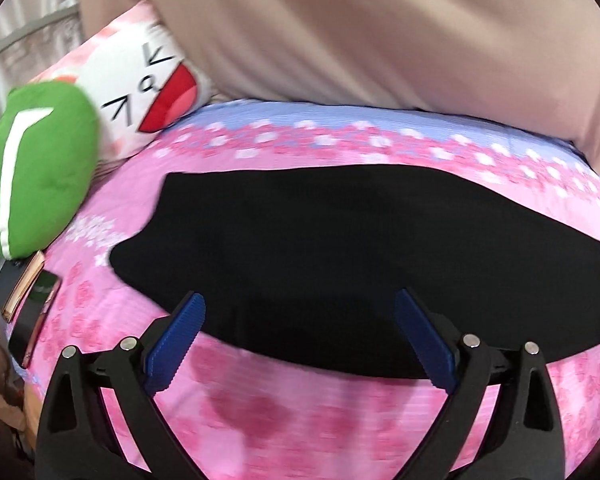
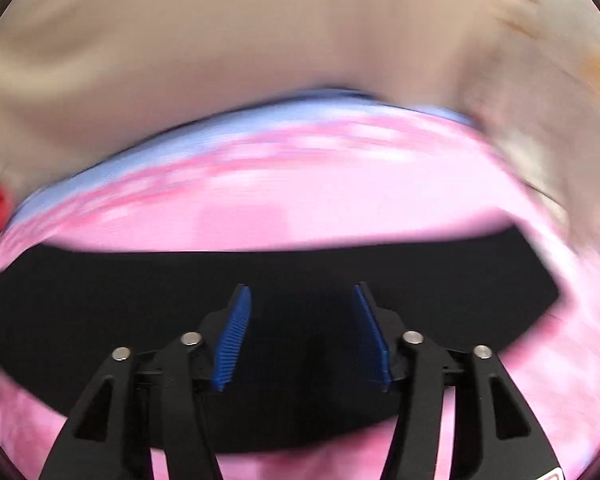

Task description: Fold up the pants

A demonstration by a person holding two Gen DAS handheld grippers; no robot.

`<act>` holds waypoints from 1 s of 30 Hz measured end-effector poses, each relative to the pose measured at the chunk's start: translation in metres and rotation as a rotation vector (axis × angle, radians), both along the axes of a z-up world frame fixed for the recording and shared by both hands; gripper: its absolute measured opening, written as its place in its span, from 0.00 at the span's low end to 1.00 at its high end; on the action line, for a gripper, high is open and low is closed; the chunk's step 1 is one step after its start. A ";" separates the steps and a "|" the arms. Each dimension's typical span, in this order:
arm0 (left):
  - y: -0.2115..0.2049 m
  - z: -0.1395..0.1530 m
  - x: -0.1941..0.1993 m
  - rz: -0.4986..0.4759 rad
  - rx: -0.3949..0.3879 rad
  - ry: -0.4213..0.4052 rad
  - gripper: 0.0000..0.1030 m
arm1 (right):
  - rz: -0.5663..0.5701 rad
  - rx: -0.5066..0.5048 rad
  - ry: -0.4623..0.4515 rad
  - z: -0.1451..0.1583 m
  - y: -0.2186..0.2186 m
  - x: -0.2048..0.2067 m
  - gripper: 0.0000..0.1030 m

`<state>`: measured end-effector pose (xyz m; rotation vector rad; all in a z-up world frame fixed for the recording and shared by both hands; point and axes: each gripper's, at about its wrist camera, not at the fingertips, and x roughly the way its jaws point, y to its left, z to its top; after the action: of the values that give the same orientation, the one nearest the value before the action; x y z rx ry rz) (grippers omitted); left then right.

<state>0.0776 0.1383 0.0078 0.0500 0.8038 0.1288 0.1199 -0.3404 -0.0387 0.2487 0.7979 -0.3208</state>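
Well, at the far left a green cushion [image 1: 36,168] sits by a cartoon-face pillow [image 1: 148,88]. The black pants [image 1: 340,248] lie flat on the pink flowered bed [image 1: 300,420]. The left tongs [image 1: 300,308] gape wide over them; the right tongs [image 2: 302,300] stand apart, empty.

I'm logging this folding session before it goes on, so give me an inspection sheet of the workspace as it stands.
Surface: bed with a pink floral sheet, blue band along the far edge.
Job's things: black pants lying flat on the sheet, stretched sideways across both views.
Clutter: green plush cushion, white cartoon-face pillow, dark phone and a book at the left edge.
Grippers: left gripper open over the pants' near edge; right gripper open above the pants; neither holds cloth.
Cables: nothing seen.
Surroundings: beige fabric behind the bed; the right wrist view is motion-blurred.
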 end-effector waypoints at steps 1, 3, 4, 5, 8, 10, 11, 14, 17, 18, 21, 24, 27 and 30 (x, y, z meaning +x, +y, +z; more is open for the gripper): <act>-0.013 0.000 0.000 -0.010 0.004 0.003 0.92 | -0.057 0.001 0.009 -0.003 -0.028 -0.013 0.53; -0.037 -0.001 -0.002 -0.017 0.003 0.008 0.92 | -0.176 0.029 0.029 -0.014 -0.096 -0.046 0.53; -0.045 -0.001 -0.002 -0.023 0.001 0.013 0.92 | -0.201 0.045 0.032 -0.017 -0.113 -0.054 0.53; -0.054 -0.002 -0.002 -0.029 0.001 0.021 0.92 | -0.215 0.081 0.021 -0.023 -0.133 -0.063 0.53; -0.080 -0.002 -0.001 -0.045 0.004 0.039 0.92 | -0.176 0.144 -0.025 -0.029 -0.159 -0.071 0.53; -0.096 -0.003 -0.002 -0.060 0.010 0.051 0.92 | -0.153 0.175 -0.004 -0.036 -0.162 -0.062 0.53; -0.102 -0.003 -0.002 -0.061 0.019 0.053 0.92 | -0.156 0.190 0.024 -0.043 -0.167 -0.055 0.53; -0.119 -0.001 -0.005 -0.071 0.051 0.048 0.92 | -0.147 0.187 0.033 -0.049 -0.167 -0.043 0.59; -0.124 0.000 -0.004 -0.074 0.074 0.051 0.92 | -0.119 0.181 0.029 -0.052 -0.165 -0.042 0.69; -0.125 0.000 -0.003 -0.070 0.081 0.053 0.92 | -0.115 0.170 0.027 -0.053 -0.163 -0.041 0.70; -0.123 -0.003 0.000 -0.064 0.085 0.063 0.93 | -0.100 0.110 0.054 -0.053 -0.153 -0.032 0.59; -0.119 -0.006 0.003 -0.060 0.072 0.076 0.93 | -0.043 0.247 0.010 -0.050 -0.147 -0.030 0.16; -0.106 -0.006 0.003 -0.050 0.046 0.080 0.93 | -0.009 0.235 -0.066 -0.021 -0.123 -0.031 0.15; -0.081 -0.005 -0.001 -0.025 0.028 0.071 0.92 | 0.093 0.244 -0.144 0.019 -0.078 -0.023 0.15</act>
<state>0.0769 0.0573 0.0027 0.0914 0.8719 0.1156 0.0971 -0.4184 -0.0198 0.4572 0.7034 -0.1155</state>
